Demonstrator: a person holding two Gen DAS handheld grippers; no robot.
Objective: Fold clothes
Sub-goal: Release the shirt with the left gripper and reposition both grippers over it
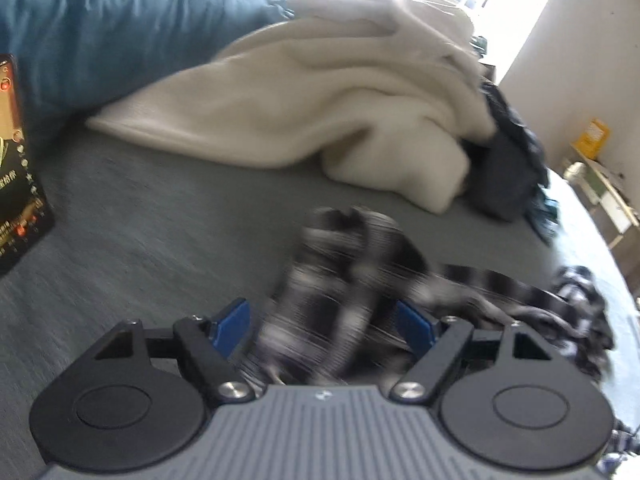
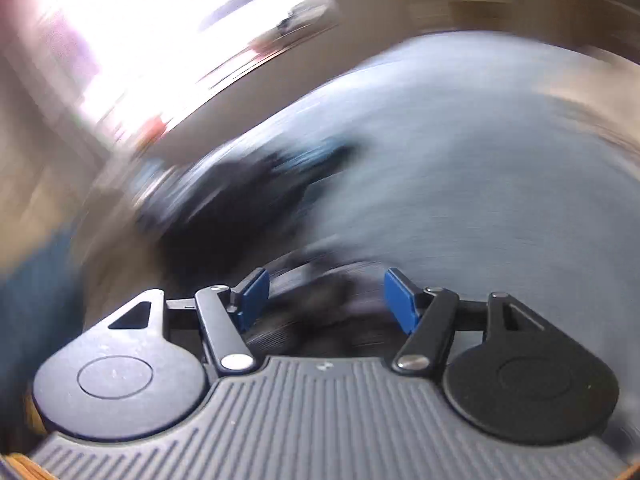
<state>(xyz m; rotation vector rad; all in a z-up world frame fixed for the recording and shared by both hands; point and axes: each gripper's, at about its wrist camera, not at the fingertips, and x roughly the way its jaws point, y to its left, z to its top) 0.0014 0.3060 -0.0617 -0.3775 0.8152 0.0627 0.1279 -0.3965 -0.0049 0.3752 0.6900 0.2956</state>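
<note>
Plaid garment (image 1: 344,280): bunched and motion-blurred on the bed (image 1: 160,220), near its front edge, trailing toward the right edge in a crumpled tail. Not folded, not flat.

Left hand-held gripper (image 1: 323,326): blue fingers (image 1: 234,326) spread wide, plaid cloth lying between them but not pinched as far as can be seen. Right hand-held gripper (image 2: 326,300): also spread wide, dark blurred cloth between and just ahead of the fingers; no telling whether that is the plaid piece or another.

Risks, as a judgement: closing on a thick wad instead of a single edge, giving a lumpy fold; fast motion, evident from the blur in both views, dragging cloth off the bed's right edge; the tail snagging under the gripper body.

Around: cream garment (image 1: 340,92) heaped toward the bed's far side, a dark garment (image 1: 508,172) touching its right end, both near enough to crowd the spreading room. Blue pillow (image 1: 120,20) at the far left corner. Phone (image 1: 20,168) at the left edge, screen lit.
</note>
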